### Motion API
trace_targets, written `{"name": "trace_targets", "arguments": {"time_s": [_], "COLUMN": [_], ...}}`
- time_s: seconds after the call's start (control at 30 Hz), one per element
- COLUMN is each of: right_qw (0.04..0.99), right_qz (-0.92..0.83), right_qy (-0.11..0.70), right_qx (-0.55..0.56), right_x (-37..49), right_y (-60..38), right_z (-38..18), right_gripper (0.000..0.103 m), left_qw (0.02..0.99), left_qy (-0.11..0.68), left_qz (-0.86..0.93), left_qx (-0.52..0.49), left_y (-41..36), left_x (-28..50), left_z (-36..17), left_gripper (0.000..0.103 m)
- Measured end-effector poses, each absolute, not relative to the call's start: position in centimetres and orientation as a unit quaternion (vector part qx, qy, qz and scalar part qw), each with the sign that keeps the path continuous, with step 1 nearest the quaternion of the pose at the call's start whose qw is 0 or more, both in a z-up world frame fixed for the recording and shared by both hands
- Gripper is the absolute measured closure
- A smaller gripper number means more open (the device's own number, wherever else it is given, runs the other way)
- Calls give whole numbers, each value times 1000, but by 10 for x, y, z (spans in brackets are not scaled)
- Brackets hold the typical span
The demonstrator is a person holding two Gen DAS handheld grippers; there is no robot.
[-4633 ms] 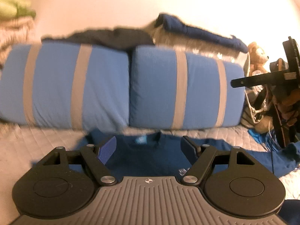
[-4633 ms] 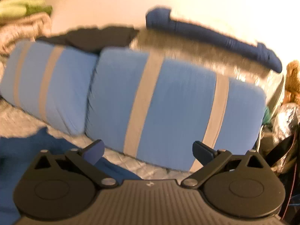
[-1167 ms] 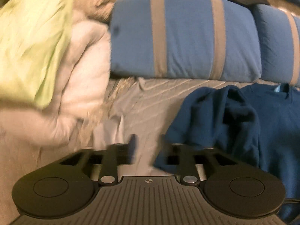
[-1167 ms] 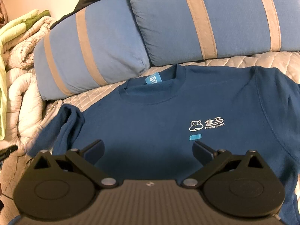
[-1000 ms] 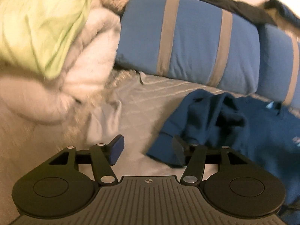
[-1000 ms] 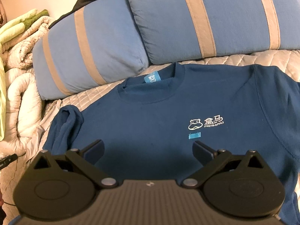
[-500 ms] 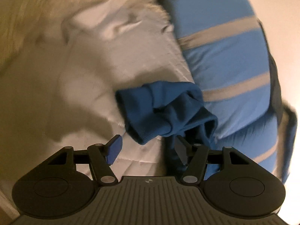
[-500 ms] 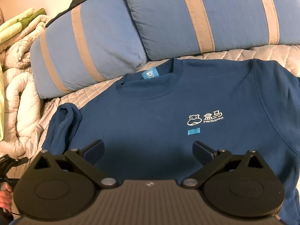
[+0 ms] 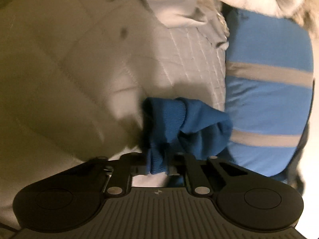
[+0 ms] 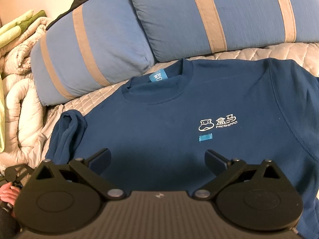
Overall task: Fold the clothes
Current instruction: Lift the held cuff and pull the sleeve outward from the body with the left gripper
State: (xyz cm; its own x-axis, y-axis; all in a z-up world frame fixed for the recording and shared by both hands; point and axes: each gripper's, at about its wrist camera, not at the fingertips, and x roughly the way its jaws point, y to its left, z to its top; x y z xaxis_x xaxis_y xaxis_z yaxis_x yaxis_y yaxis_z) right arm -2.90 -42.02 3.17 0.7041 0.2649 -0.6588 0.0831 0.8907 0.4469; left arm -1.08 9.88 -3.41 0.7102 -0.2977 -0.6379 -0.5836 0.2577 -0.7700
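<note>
A dark blue sweatshirt [image 10: 179, 119] with a white logo lies face up on the bed, collar toward the pillows. Its left sleeve [image 10: 67, 129] is bunched beside the body. In the left wrist view the sleeve's ribbed cuff [image 9: 169, 119] runs down between the fingers, and my left gripper [image 9: 158, 163] is shut on it. That view is rolled sideways. My right gripper [image 10: 157, 159] hovers open over the sweatshirt's lower chest with nothing between its fingers. A person's hand [image 10: 8, 193] shows at the lower left of the right wrist view.
Two blue pillows with tan stripes [image 10: 89, 49] [image 10: 219, 16] lean at the head of the bed. A puffy white comforter [image 10: 22, 109] and a green blanket [image 10: 16, 29] are heaped on the left. The quilted bed cover [image 9: 189, 63] lies under everything.
The left gripper rolled onto its side, dropped to the bunched sleeve and closed on its cuff. The right gripper stayed over the sweatshirt, open.
</note>
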Motion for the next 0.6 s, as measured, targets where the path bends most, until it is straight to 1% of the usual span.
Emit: {"name": "trace_targets", "arguments": {"time_s": [0.17,0.27,0.37,0.5,0.6], "right_qw": [893,893,894,893,894], "right_qz": [51,54,56,64,71], "right_qy": [384,384,385,387,388], "right_qx": [230,227,224,220,212], "right_x": [-28,-28,-28,-29,-29], "right_y": [-421,-420,-419,-417,-412], "right_z": [31,31,31,31,32], "right_gripper": [0,0,0,0,0], "left_qw": [803,852,881,896,900], "left_qy": [410,419,418,407,390], "left_qz": [118,132,149,163,192], "left_qx": [-417,-284,-162,-72,-28], "left_y": [87,76,66,66,72], "left_x": [2,5,6,-1,-9], "left_z": [17,49,75,98,111], "left_gripper": [94,94,94,94,94]}}
